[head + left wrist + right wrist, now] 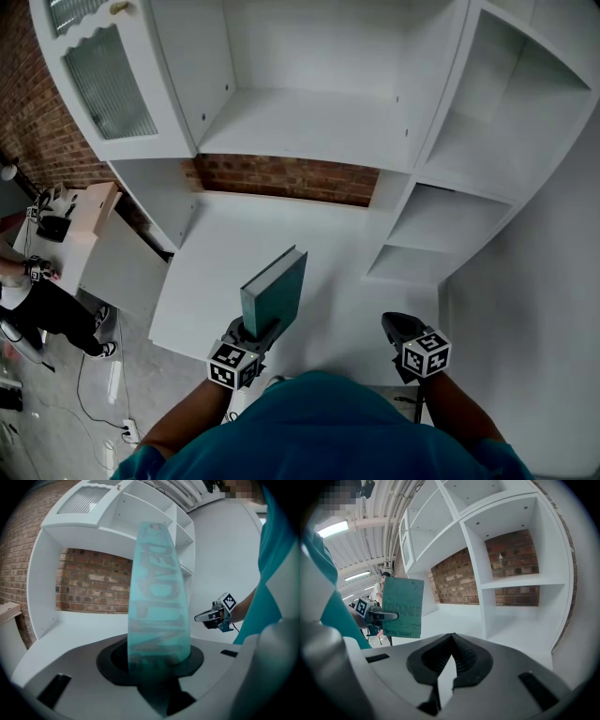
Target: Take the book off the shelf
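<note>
A teal hardcover book [275,291] stands upright in the air above the white counter [225,262] of the shelf unit, spine toward me. My left gripper [261,330] is shut on its lower edge. In the left gripper view the book [159,597] fills the middle and rises from between the jaws. In the right gripper view the book [402,606] shows its cover, with the left gripper [389,616] clamped on its edge. My right gripper [398,325] hovers to the right, near the counter's front edge, shut with nothing in it; its jaw tips [452,636] meet.
White shelves [309,122] rise behind the counter against a brick wall [291,178]. Open cubbies [441,225] stand at the right. A ribbed-glass cabinet door [108,84] is at upper left. A person [37,300] and cables are on the floor at far left.
</note>
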A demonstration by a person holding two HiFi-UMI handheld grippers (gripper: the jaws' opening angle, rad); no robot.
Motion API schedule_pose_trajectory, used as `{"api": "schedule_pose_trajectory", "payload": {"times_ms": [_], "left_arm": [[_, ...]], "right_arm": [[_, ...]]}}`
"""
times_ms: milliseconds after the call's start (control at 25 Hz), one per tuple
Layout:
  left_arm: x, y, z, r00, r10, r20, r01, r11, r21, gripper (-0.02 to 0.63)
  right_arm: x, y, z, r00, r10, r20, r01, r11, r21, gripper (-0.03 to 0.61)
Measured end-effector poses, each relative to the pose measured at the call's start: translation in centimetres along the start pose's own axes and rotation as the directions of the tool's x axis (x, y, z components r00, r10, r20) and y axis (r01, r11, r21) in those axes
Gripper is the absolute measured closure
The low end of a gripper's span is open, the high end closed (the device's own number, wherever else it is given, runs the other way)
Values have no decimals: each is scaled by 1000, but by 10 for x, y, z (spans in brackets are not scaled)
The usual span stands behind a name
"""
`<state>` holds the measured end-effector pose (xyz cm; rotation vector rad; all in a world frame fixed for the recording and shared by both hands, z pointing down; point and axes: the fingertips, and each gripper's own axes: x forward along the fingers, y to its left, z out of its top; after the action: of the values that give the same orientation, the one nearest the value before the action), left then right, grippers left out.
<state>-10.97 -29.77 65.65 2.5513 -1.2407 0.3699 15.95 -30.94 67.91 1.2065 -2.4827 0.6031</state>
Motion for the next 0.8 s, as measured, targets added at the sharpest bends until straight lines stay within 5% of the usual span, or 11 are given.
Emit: {"api": "schedule_pose_trajectory", "payload": {"times_ms": [800], "left_arm": [[-1, -2, 5, 1000, -4, 14, 4, 1000, 5, 459]], "right_arm": [[-2, 0, 2, 1000, 7, -2, -7, 1000, -11, 558]]}}
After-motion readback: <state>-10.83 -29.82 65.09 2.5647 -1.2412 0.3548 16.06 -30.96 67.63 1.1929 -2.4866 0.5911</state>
